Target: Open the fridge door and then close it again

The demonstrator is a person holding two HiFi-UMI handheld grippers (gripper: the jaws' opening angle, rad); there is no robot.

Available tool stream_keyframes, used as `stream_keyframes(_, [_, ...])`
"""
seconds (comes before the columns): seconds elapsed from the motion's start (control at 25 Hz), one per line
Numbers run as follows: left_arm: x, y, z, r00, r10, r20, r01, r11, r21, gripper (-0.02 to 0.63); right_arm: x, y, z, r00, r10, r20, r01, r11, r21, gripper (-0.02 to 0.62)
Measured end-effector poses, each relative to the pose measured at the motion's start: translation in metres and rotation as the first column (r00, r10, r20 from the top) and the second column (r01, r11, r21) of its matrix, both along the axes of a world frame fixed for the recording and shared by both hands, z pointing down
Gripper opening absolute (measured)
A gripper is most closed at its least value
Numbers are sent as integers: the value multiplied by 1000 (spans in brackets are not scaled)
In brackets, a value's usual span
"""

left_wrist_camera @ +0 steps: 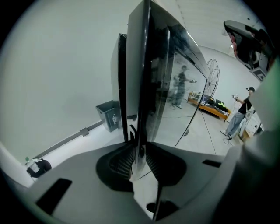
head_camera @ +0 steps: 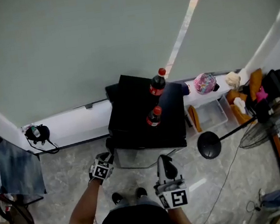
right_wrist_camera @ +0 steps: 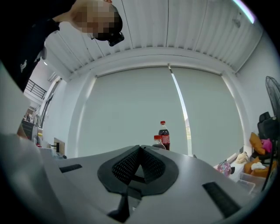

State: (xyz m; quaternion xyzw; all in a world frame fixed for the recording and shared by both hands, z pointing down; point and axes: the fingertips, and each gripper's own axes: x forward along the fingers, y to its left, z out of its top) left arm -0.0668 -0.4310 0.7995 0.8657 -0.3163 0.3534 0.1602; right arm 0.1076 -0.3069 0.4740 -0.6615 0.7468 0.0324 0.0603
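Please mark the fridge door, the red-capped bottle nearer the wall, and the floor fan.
fridge door [left_wrist_camera: 147, 78], left gripper view, on its dark edge.
red-capped bottle nearer the wall [head_camera: 156, 88], head view, on its label.
floor fan [head_camera: 268, 123], head view, on its wire cage.

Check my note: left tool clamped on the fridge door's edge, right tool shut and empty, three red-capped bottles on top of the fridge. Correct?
Two red-capped bottles stand on the fridge, not three; the head view shows it. The left tool is clamped on the door's edge; the right tool is shut and empty.
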Motion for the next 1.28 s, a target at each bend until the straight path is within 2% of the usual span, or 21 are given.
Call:
stream_keyframes(0.32, [8, -29, 5, 1000, 17, 6, -17, 1000, -6, 80, 20, 5, 2, 995, 91, -29, -91, 996, -14, 8])
stream_keyframes(0.56, [12, -35, 2, 1000, 14, -2, -14, 1000, -8, 80, 25, 5, 1, 994, 105, -32, -105, 994, -26, 7])
stream_keyframes(0.8, [4, -34, -2, 995, -94, -29, 94, 996, 5, 72, 25, 5, 2, 995, 92, -31, -93, 995, -25, 8])
stream_keyframes(0.96, [-13, -25, -23, 984, -156, -87, 161, 985, 54, 41, 23, 6, -2, 996, 79, -37, -79, 997, -4, 7])
stream_keyframes(1.08, [-25, -14, -59, 968, -175, -179, 199, 973, 121, 11, 23, 6, -3, 997, 68, -38, -68, 998, 10, 7])
stream_keyframes(1.28, [-42, 17, -130, 944, -173, -282, 248, 934, 257, 8, 23, 8, 3, 999, 44, -31, -44, 999, 0, 6])
